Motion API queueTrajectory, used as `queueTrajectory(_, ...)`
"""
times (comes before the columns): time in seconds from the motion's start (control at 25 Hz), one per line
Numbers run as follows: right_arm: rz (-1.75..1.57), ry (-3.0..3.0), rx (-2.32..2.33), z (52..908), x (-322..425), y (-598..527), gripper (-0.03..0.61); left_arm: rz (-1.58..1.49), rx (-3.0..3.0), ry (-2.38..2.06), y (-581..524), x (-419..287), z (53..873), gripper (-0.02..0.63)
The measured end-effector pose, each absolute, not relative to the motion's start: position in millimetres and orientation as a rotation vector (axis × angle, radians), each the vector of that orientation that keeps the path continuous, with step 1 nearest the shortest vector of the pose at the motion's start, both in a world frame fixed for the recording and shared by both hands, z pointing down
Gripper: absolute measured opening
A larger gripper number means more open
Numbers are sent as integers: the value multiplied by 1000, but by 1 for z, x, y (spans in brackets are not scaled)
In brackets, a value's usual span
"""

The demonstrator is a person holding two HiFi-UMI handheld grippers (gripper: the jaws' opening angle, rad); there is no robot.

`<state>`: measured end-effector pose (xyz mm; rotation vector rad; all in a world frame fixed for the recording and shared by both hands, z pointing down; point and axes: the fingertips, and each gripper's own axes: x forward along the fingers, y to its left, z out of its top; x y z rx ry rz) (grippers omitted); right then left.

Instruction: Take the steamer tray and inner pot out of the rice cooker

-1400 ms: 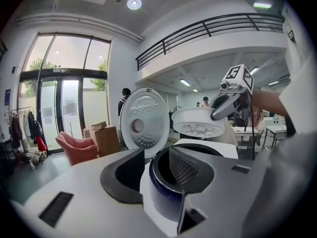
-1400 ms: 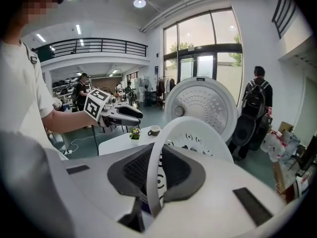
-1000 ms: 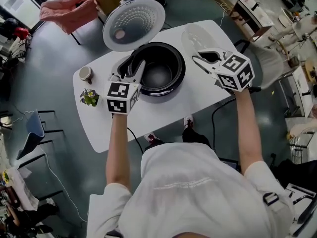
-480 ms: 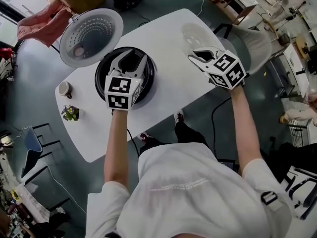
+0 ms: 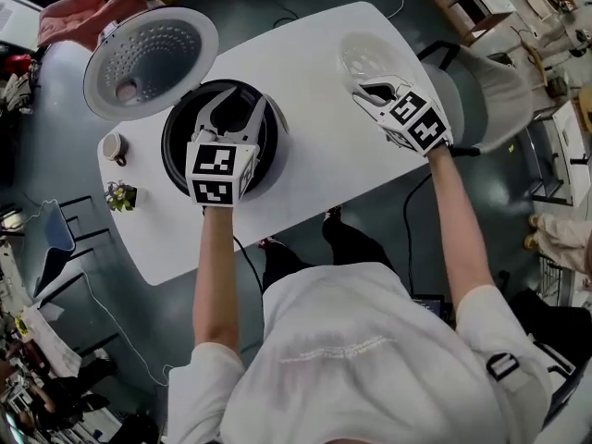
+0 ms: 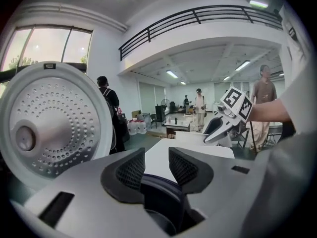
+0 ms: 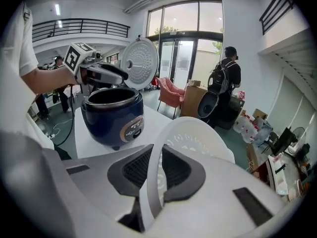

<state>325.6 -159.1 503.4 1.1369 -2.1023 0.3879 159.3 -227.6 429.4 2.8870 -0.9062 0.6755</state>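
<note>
My right hand-held gripper (image 5: 368,92) grips the rim of the white steamer tray (image 5: 363,52) at the bench's (image 5: 305,137) 2 o'clock end. My left hand-held gripper (image 5: 236,105) hangs released over the rice cooker (image 5: 178,151) at 10 o'clock, with the inner pot (image 7: 111,95) inside it.

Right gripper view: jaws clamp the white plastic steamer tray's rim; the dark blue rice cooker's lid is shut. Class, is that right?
No: the round lid of the dark blue rice cooker stands open, as the right gripper view shows.

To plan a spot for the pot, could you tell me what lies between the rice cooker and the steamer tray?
Only bare white table, as the head view shows, between the rice cooker and the steamer tray.
</note>
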Motion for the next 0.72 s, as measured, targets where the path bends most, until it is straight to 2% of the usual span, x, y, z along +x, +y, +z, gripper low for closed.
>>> queueTrajectory(0.72, 247, -2022, 833, 626, 333, -267, 72, 689, 2667, -1183, -260, 141, 451, 163)
